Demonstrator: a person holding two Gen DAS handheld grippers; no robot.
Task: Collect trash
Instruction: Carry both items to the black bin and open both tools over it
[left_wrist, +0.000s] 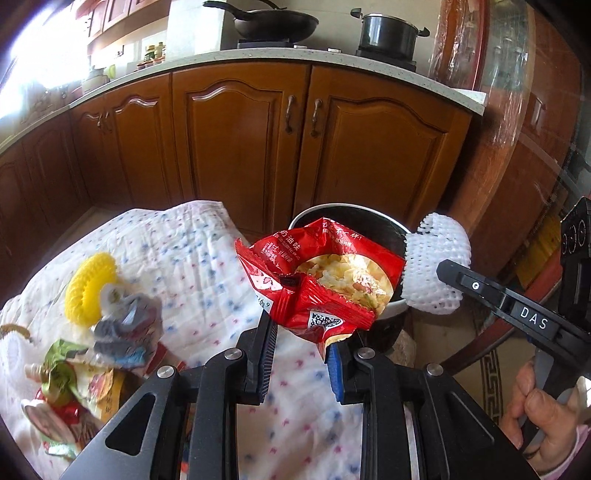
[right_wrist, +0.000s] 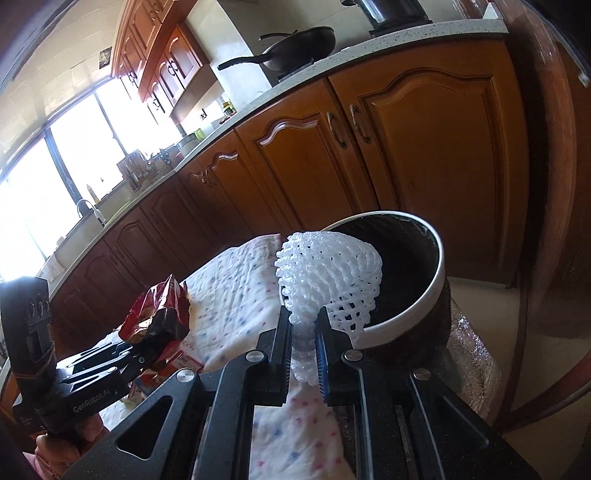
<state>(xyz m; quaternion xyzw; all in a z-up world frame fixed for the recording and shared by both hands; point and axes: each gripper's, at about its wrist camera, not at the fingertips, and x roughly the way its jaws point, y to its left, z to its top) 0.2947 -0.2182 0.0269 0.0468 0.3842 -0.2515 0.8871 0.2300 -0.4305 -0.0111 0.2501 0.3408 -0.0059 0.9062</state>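
The left tongs (left_wrist: 301, 354) are closed on a red snack bag (left_wrist: 321, 280): crinkled glossy foil with a torn top edge, a printed picture of pale puffed snacks and a small square code near the bottom. The bag's lower corner is pinched between the ribbed black pad at about 9 o'clock and the blue pad at 3 o'clock, and the rest of it stands up at 12 o'clock from the fingertips, in front of the bin's near rim.

The right tongs (right_wrist: 304, 332) are clamped on a white foam net (right_wrist: 328, 273), a soft open mesh sleeve of puffy foam strands. Its narrow end is squeezed between the two pads; its wide, rounded end bulges up toward 12 to 1 o'clock, over the mouth of the bin.

The bin (right_wrist: 424, 291) is round, with a smooth white rim and a dark inside and outside. It stands at the far right edge of the cloth, at 1 o'clock from the right tongs.

The cloth (left_wrist: 192, 258) is a quilted white cover, puckered, dotted with small blue and pink marks.

At 9 o'clock from the left tongs lies a heap of wrappers (left_wrist: 92, 354), crumpled foil and paper in green, grey, red and yellow. Just beyond it, at 10 o'clock, lies a yellow foam net (left_wrist: 90, 288), ring-shaped and ridged.

Behind stand carved brown wooden cabinets (left_wrist: 236, 140) under a speckled pale countertop.
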